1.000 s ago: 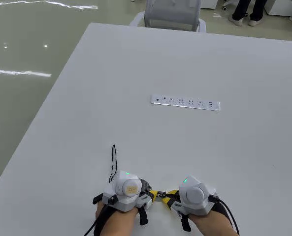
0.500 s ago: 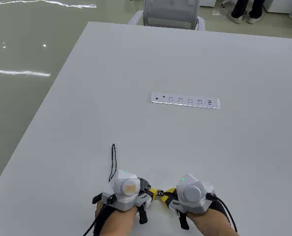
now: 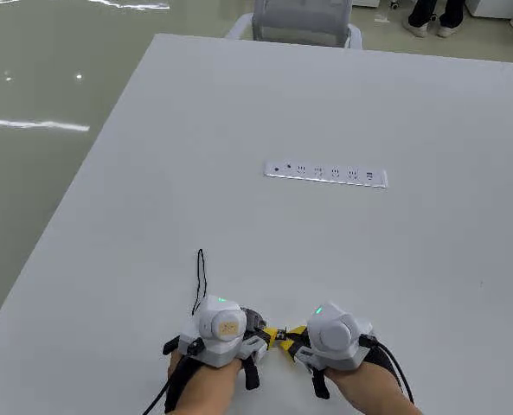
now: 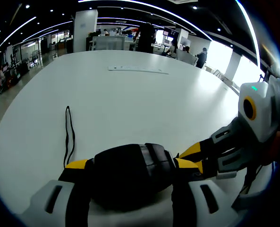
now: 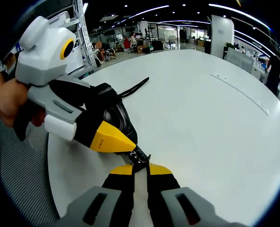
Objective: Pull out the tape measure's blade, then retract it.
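A black and yellow tape measure [image 4: 130,172] sits between the yellow-tipped jaws of my left gripper [image 4: 130,164], which is shut on its case. Only a short bit of blade is out. My right gripper [image 5: 140,166] is shut on the blade's end hook [image 5: 139,156], right beside the case [image 5: 110,116]. In the head view both grippers are low over the table's near edge: left gripper [image 3: 254,335], right gripper [image 3: 291,340], with the tape measure [image 3: 259,325] between them. Its black wrist strap [image 3: 200,277] trails away across the table.
A white power strip [image 3: 325,175] lies flat in the middle of the white table [image 3: 325,95]. A grey chair [image 3: 301,19] stands at the far edge. The table's left edge [image 3: 83,173] drops to a glossy floor. People stand far behind.
Both grippers hold nearly the same spot, close together. The head camera has shifted a little. The length of blade that shows looks unchanged.
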The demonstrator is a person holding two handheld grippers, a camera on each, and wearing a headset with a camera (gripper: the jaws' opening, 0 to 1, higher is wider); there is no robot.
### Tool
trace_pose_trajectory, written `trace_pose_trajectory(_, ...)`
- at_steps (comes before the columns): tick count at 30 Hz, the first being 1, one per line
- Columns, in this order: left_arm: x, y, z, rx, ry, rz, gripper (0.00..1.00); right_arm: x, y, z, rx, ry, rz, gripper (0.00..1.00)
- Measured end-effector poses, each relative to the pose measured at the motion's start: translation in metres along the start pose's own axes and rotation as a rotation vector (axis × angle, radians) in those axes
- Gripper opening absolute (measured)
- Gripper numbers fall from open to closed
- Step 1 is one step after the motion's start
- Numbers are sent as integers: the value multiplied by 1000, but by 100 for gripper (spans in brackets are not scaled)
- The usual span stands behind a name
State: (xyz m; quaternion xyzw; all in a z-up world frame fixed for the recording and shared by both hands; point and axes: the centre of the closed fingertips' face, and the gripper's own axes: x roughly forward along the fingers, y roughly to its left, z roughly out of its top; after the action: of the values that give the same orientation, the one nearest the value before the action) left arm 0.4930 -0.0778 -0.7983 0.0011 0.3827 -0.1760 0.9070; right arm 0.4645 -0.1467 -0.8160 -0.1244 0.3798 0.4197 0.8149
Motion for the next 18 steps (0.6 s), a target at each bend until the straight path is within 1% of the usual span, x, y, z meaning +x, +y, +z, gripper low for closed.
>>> trace_pose_trajectory(18, 0, 0, 0, -17, 0, -11, 68, 6, 6, 5, -7, -15, 11, 8)
